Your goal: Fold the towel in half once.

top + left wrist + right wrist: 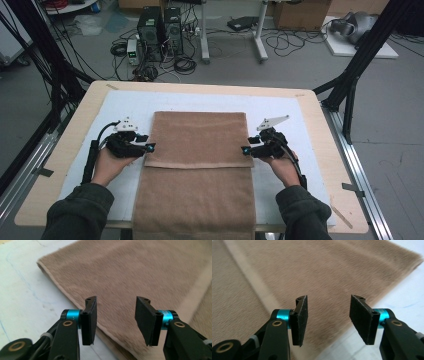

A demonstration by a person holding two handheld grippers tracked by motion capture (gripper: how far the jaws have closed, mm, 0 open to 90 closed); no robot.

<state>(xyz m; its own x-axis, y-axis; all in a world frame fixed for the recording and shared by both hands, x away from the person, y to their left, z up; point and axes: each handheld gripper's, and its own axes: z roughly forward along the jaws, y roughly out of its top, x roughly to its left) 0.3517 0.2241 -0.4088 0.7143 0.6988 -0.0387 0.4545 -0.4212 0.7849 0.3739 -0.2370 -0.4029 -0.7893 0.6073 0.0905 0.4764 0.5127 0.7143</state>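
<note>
Brown towel [199,165], long axis near-to-far: we flank its folded edge, left claw [148,146] and right claw [246,149] apart, empty.

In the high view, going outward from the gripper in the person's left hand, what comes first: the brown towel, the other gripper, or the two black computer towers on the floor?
From the left gripper:
1. Brown towel, right beside it, its left edge at the jaw tips.
2. Right gripper, across the towel at its right edge.
3. Black computer towers, on the floor beyond the table's far edge.
</note>
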